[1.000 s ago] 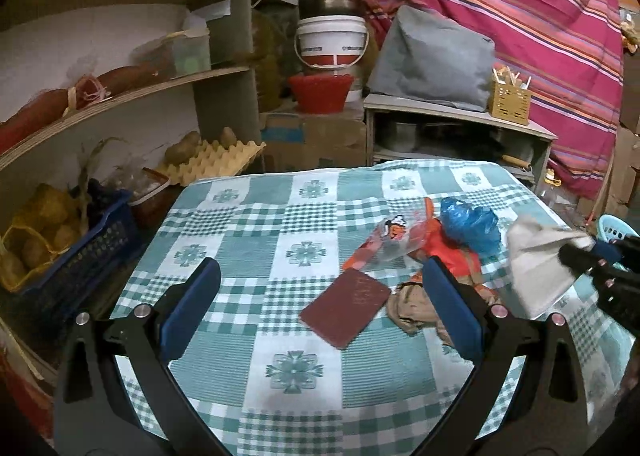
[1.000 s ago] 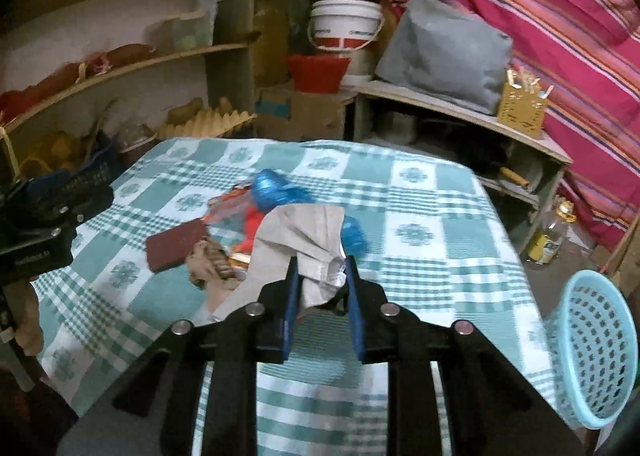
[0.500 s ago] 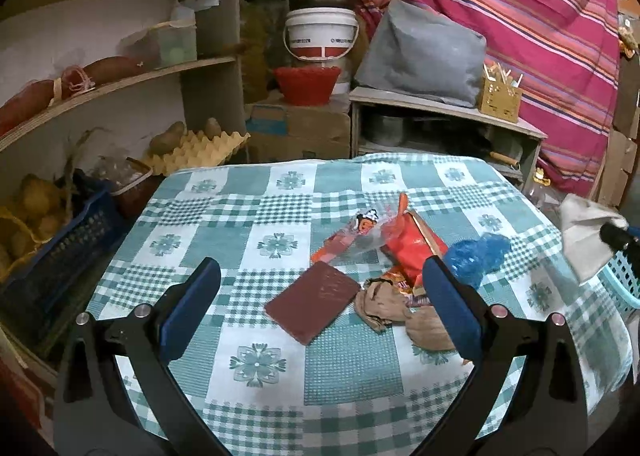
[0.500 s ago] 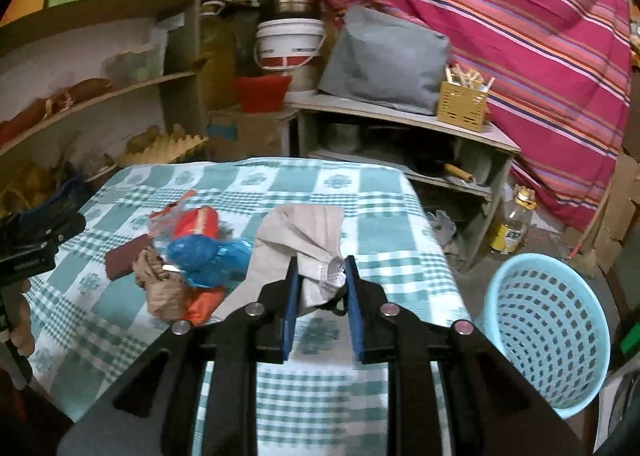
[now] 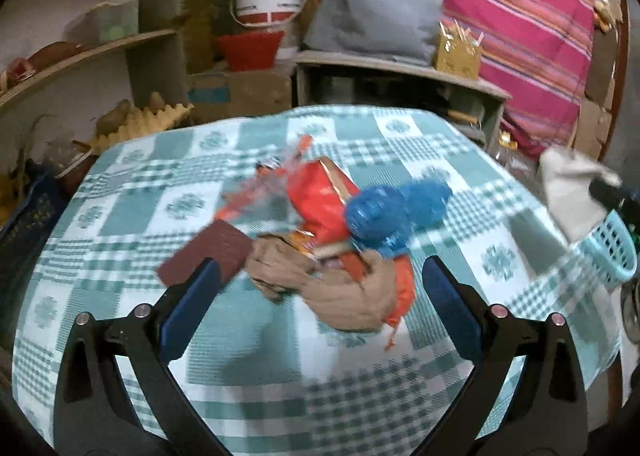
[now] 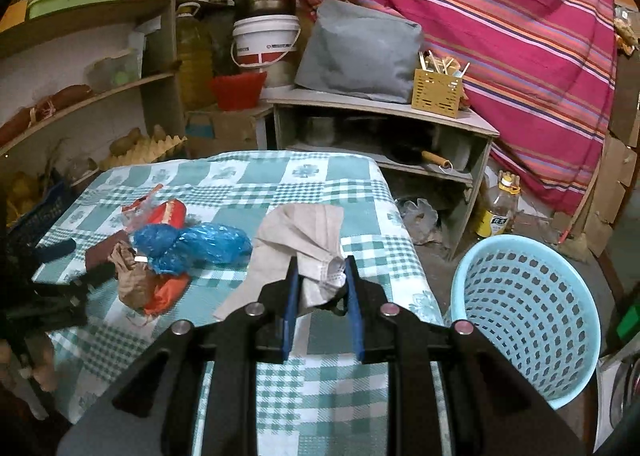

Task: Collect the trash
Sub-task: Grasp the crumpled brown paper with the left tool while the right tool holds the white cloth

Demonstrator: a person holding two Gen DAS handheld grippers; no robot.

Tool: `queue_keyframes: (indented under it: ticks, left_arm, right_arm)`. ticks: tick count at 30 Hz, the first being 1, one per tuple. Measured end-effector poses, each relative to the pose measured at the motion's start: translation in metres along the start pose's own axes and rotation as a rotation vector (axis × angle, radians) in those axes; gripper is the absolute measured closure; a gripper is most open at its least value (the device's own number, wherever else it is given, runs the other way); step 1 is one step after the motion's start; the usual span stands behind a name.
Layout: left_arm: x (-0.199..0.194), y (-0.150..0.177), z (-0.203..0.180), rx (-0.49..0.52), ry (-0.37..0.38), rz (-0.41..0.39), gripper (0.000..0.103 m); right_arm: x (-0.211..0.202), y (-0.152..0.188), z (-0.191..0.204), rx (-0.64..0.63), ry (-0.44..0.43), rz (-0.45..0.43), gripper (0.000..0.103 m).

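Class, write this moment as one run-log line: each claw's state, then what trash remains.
right claw: shut on cloth | left claw: open, above pile | basket: beside table | remaining: blue bag, red wrapper

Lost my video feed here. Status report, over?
Right hand-held gripper shut on beige crumpled cloth. Left hand-held gripper open over trash pile. Light blue perforated plastic basket on floor right of table, nothing blocking.

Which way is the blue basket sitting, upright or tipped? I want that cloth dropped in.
Upright: the blue basket stands on the floor beside the table, mouth up, with nothing visible inside.
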State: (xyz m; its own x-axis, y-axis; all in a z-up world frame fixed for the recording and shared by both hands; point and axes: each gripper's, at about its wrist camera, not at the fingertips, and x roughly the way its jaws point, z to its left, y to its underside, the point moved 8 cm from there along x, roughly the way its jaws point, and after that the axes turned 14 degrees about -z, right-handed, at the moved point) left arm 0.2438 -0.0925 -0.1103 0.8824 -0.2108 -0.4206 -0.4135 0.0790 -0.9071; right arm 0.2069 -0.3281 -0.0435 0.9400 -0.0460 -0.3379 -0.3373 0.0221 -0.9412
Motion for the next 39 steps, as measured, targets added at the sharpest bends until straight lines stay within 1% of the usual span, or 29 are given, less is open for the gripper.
queue_keyframes:
  ticks: [2,5,7,8,10,12,14,16,17,19,21,24,26,28,30,31,39]
  left_arm:
    - [0.005,0.008,-0.006,0.000,0.010,0.022,0.006]
    - [0.013,0.016,-0.009,-0.021,0.026,0.056,0.014]
    - [0.017,0.018,-0.009,-0.046,0.038,0.073,0.024]
    - [0.019,0.018,-0.007,-0.057,0.042,0.081,0.027]
    - [0.022,0.021,-0.006,-0.078,0.046,0.095,0.039]
    - [0.025,0.024,-0.007,-0.093,0.062,0.114,0.048]
    - [0.025,0.023,-0.009,-0.098,0.072,0.112,0.052]
    - [0.022,0.022,-0.011,-0.084,0.089,0.107,0.062]
    - [0.021,0.020,-0.012,-0.079,0.093,0.101,0.065]
    - [0.016,0.014,-0.013,-0.067,0.108,0.081,0.074]
    - [0.012,0.009,-0.013,-0.062,0.116,0.067,0.080]
    - [0.010,0.007,-0.011,-0.070,0.120,0.074,0.080]
    - [0.012,0.010,-0.008,-0.076,0.121,0.090,0.076]
    - [0.012,0.015,-0.005,-0.075,0.107,0.100,0.066]
    - [0.013,0.017,-0.002,-0.072,0.088,0.105,0.039]
    - [0.012,0.017,0.000,-0.076,0.078,0.100,0.034]
    - [0.025,0.030,-0.001,-0.087,0.086,0.153,0.034]
  right_arm:
    - [-0.001,0.000,-0.002,0.004,0.002,0.001,0.081]
    - [-0.001,0.002,-0.005,0.010,0.003,0.004,0.081]
    - [-0.002,0.002,-0.006,0.009,0.002,0.004,0.081]
    - [-0.002,0.002,-0.006,0.009,0.002,0.003,0.081]
    - [-0.002,0.002,-0.006,0.010,0.002,0.002,0.081]
    - [-0.002,0.003,-0.005,0.010,0.002,0.003,0.081]
    - [-0.002,0.003,-0.005,0.009,0.003,0.002,0.081]
    - [-0.003,0.002,-0.005,0.010,0.003,0.001,0.081]
    - [-0.003,0.002,-0.005,0.010,0.004,-0.001,0.081]
    - [-0.005,0.001,-0.003,0.009,0.005,-0.006,0.081]
    - [-0.006,0.000,-0.002,0.007,0.005,-0.009,0.081]
    - [-0.006,0.001,0.000,0.005,0.002,-0.006,0.081]
    - [-0.006,0.001,0.002,0.000,-0.003,-0.003,0.081]
    - [-0.006,0.001,0.005,-0.004,-0.007,0.000,0.081]
    - [-0.005,0.000,0.007,-0.006,-0.010,0.001,0.081]
    - [-0.004,0.000,0.008,-0.007,-0.011,0.001,0.081]
    - [-0.004,-0.001,0.009,-0.004,-0.011,0.002,0.081]
